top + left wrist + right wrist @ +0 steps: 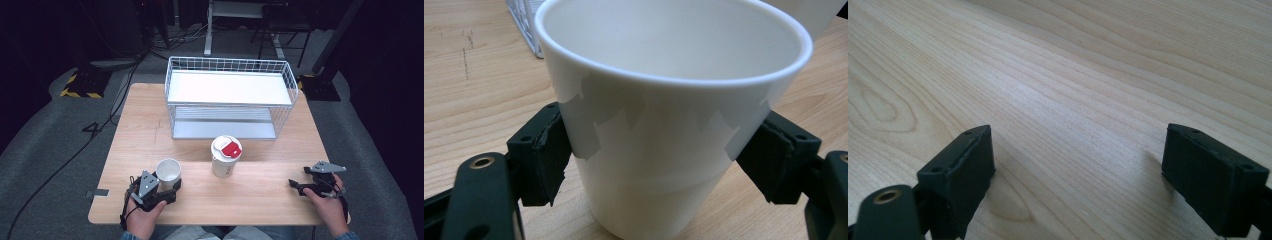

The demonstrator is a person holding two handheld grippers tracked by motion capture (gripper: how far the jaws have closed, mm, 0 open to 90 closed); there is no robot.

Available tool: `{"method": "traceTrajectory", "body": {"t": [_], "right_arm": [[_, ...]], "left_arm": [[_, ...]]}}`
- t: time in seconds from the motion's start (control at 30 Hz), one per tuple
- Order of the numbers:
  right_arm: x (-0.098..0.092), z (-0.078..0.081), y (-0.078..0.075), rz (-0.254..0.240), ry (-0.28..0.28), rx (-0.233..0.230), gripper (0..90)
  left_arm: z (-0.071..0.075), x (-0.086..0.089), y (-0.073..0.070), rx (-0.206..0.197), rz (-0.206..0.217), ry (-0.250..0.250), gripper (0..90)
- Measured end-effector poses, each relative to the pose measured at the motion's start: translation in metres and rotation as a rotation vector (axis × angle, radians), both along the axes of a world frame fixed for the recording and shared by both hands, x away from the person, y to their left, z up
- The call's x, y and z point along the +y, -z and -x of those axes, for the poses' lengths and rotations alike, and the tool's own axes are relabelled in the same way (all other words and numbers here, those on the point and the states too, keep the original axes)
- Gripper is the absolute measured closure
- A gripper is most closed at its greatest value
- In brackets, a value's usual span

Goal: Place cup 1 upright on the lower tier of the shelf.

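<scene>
An open white paper cup stands upright near the table's front left. My left gripper is shut on it. In the left gripper view the cup sits between the two black pads, and both press its sides at mid height. My right gripper rests low at the front right, pointing left toward the table's middle. In the right gripper view that gripper stands open, with nothing but bare wood between its jaws.
A second white cup with a white-and-red lid stands mid-table, to the right of the held cup. Behind it is a white two-level wire basket. The wooden table ends just in front of both hands.
</scene>
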State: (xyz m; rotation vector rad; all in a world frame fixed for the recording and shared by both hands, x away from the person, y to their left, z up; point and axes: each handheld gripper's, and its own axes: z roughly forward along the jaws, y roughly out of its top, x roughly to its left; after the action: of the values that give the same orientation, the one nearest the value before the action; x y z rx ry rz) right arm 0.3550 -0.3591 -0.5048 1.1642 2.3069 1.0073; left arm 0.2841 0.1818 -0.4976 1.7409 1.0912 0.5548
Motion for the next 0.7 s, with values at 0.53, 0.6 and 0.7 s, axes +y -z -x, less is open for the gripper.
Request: {"method": "traceTrajectory", "body": {"t": [0.53,0.6,0.7], "right_arm": [[0.000,0.000,0.000,0.000,0.000,0.000,13.8],[0.000,0.000,0.000,0.000,0.000,0.000,13.8],[0.000,0.000,0.000,0.001,0.000,-0.001,13.8]], "left_arm": [[0.001,0.000,-0.004,-0.022,-0.026,0.011,21.7],[0.002,0.000,-0.007,-0.029,-0.022,0.011,21.7],[0.002,0.000,-0.012,-0.024,-0.007,0.008,21.7]]}}
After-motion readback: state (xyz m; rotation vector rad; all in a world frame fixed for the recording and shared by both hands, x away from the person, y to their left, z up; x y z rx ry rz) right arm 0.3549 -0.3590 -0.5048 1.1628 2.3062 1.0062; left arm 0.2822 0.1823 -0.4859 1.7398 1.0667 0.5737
